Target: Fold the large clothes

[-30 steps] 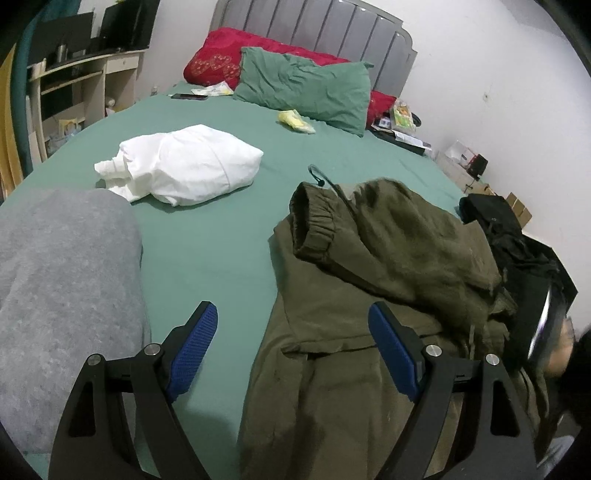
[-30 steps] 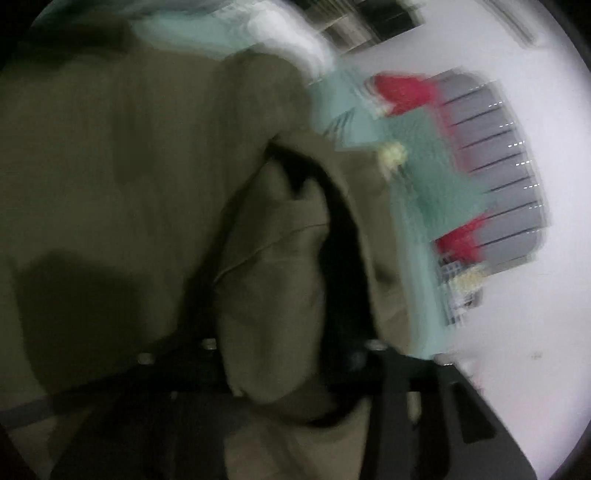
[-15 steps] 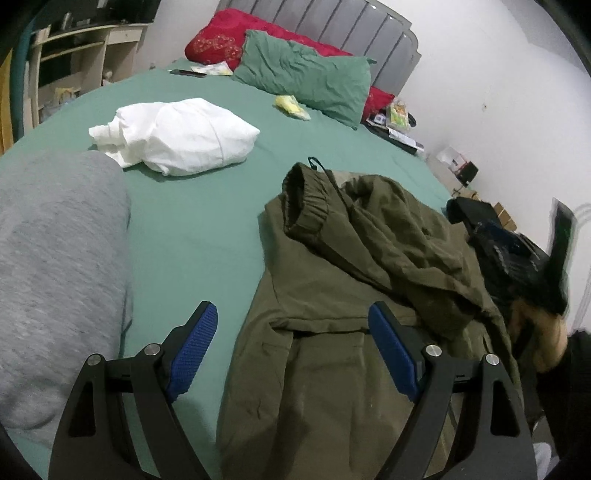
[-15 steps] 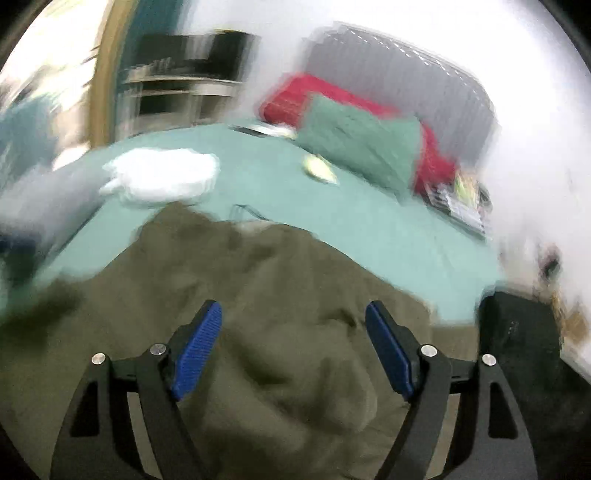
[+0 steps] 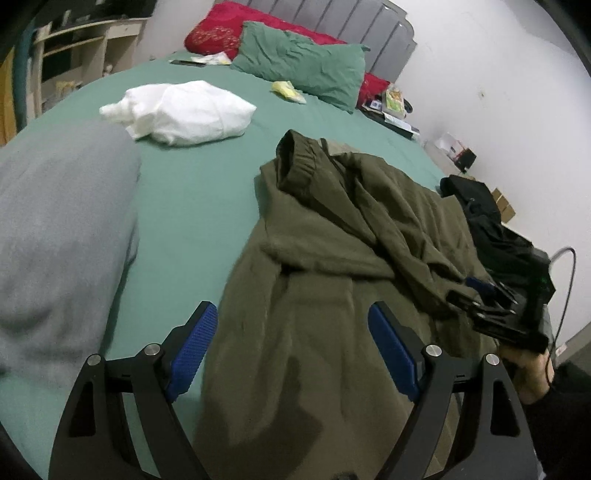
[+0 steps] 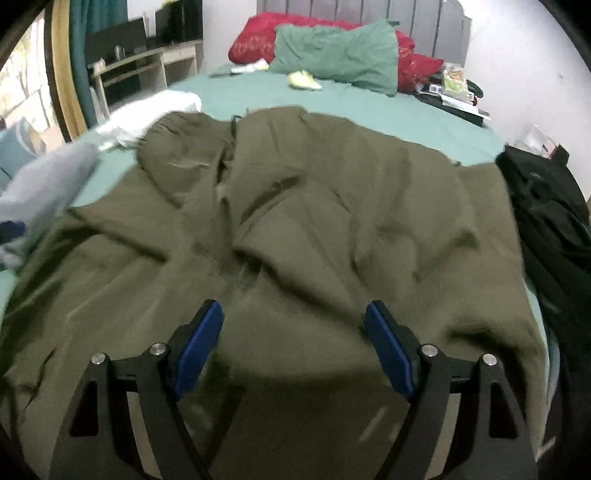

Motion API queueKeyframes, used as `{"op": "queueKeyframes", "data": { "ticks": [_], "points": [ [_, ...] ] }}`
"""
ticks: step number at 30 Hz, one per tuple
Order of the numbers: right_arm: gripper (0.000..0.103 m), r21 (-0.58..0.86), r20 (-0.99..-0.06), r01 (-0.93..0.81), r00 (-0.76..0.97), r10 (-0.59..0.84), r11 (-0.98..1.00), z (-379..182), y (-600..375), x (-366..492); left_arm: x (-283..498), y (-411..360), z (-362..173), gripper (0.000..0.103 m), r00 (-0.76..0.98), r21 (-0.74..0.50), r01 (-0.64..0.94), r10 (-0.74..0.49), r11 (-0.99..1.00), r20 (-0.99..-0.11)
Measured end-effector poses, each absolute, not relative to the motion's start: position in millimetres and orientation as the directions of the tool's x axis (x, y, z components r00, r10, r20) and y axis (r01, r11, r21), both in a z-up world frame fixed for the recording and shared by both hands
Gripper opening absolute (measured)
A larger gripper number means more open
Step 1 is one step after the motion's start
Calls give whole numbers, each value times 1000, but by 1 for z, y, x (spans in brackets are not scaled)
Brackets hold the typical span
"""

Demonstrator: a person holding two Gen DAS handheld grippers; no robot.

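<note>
Lying rumpled across green bed sheet: olive jacket (cuffed sleeve folded over top). Hovering above it, jaws spread wide, gripping nothing: left gripper, right gripper.

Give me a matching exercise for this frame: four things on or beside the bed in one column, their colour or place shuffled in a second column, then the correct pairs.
Things:
1. garment under both open grippers
2. bundle in the middle of the bed
3. front pillow at the headboard
4. heap at the right edge of the bed

Descriptions:
A. black
B. white
C. olive green
D. teal green

Pairs:
1-C: the olive garment lies spread below the left gripper and right gripper.
2-B: the white bundle.
3-D: the green pillow, in front of a red pillow.
4-A: the black heap.
</note>
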State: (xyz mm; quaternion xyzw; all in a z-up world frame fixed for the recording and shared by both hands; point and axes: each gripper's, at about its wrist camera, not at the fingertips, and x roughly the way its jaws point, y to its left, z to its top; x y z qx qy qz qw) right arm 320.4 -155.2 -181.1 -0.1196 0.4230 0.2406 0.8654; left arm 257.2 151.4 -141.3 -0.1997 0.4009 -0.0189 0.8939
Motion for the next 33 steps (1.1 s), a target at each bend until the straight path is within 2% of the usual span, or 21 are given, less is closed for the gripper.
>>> {"op": "queueKeyframes", "data": {
  "ticks": [5, 12, 18, 21, 24, 26, 30, 33],
  "points": [
    [80, -28, -757, -481, 582, 296, 876, -150, -225, 279, 206, 139, -151, 86, 663, -363, -176, -163, 915, -731],
    [80, -29, -767, -306, 617, 175, 952, -142, -353, 229, 148, 122, -163, 86, 633, -299, -225, -94, 927, -768],
    [80, 182, -779, -217, 563, 275, 959, -168, -421, 195, 114, 107, -191, 86, 515, -195, -247, -42, 949, -856],
    [80, 205, -796, -195, 537, 279, 959, -184, -419, 187, 99, 108, -202, 86, 485, -173, -278, -18, 945, -874],
    [66, 219, -829, -142, 494, 261, 965, -200, -422, 181, 91, 111, -199, 86, 494, -170, -292, -4, 941, -869],
    [48, 257, -817, -88, 512, 265, 962, -201, -432, 177, 84, 113, -197, 86, 503, -165, -311, 15, 936, -864],
    [46, 303, -801, -16, 538, 263, 953, -201, -439, 164, 70, 114, -197, 86, 525, -192, -345, 19, 919, -851],
    [46, 262, -776, 46, 604, 182, 964, -193, -439, 148, 70, 109, -192, 86, 551, -226, -336, -4, 914, -834]
  ]
}}
